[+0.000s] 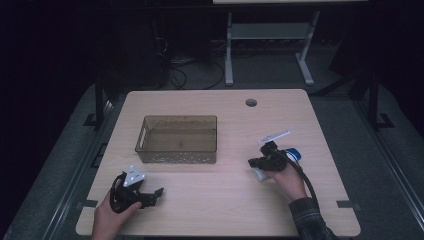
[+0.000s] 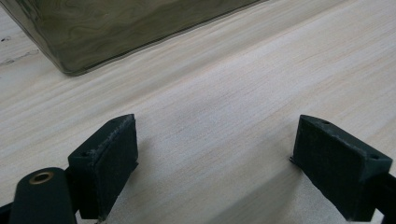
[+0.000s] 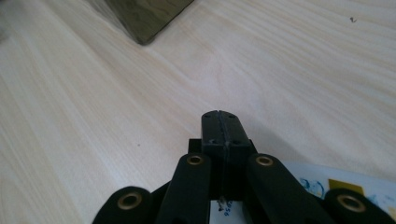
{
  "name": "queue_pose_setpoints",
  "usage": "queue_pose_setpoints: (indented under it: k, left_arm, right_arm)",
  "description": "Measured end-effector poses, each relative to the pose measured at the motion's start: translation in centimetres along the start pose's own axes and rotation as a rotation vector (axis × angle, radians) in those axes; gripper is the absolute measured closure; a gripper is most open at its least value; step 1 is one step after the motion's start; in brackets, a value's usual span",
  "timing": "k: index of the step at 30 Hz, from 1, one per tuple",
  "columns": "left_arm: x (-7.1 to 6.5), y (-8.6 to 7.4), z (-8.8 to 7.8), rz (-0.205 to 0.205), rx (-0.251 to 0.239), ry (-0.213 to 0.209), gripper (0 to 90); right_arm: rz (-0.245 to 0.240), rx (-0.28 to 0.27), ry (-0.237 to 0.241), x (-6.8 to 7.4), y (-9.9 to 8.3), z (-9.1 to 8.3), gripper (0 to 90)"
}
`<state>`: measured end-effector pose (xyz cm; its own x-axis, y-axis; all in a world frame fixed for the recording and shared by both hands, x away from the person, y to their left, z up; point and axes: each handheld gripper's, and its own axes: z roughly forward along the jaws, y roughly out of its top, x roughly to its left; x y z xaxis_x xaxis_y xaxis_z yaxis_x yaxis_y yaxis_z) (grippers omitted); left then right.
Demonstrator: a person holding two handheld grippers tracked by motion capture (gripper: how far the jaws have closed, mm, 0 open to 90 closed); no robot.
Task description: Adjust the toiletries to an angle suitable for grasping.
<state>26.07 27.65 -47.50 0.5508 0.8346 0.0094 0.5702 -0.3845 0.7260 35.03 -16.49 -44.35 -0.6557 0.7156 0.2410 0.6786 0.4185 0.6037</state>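
Your right claw (image 1: 261, 163) is closed with nothing between its jaws, resting over the white tube (image 1: 260, 174) with the blue cap at 4 o'clock on the table (image 1: 220, 210). Open it before pressing down, then straddle the tube's middle. Your left claw (image 1: 157, 192) sits open and empty at 7 o'clock. The bin (image 1: 177, 156) lies at 10 o'clock; bare table between gives room.

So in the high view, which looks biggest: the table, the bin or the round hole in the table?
1. Table, the biggest by far.
2. Bin, sitting on the table.
3. Round hole, the smallest, near the table's far edge.
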Motion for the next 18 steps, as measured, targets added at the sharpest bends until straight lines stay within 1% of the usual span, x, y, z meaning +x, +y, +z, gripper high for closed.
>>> queue_pose_setpoints:
  k: [1, 2, 9, 10, 13, 16, 17, 18]
  left_arm:
    - [0.0, 0.0, 0.0, 0.0, 0.0, 0.0, 12.9]
    - [0.0, 0.0, 0.0, 0.0, 0.0, 0.0, 12.9]
    - [0.0, 0.0, 0.0, -0.001, -0.002, 0.0, 12.9]
    - [0.0, 0.0, 0.0, 0.0, -0.002, 0.0, 12.9]
    - [0.0, 0.0, 0.0, -0.001, -0.002, 0.0, 12.9]
    - [0.0, 0.0, 0.0, -0.001, -0.002, 0.0, 12.9]
    - [0.0, 0.0, 0.0, -0.001, -0.002, 0.0, 12.9]
    - [0.0, 0.0, 0.0, -0.001, -0.002, 0.0, 12.9]
  right_arm:
    - [0.0, 0.0, 0.0, 0.0, 0.0, 0.0, 89.5]
    - [-0.012, -0.004, -0.002, 0.1, -0.3, -0.2, 89.5]
    - [-0.011, -0.002, -0.003, 0.6, -1.4, -0.9, 89.5]
    - [-0.018, -0.003, -0.004, 0.8, -1.8, -1.2, 89.6]
    - [-0.024, 0.0, -0.004, 0.9, -2.2, -1.4, 89.5]
    - [-0.023, -0.003, -0.003, 1.0, -3.1, -2.0, 89.5]
    - [-0.023, -0.003, -0.003, 1.0, -3.1, -2.0, 89.5]
    - [-0.014, 0.0, -0.003, 1.1, -3.6, -2.4, 89.5]
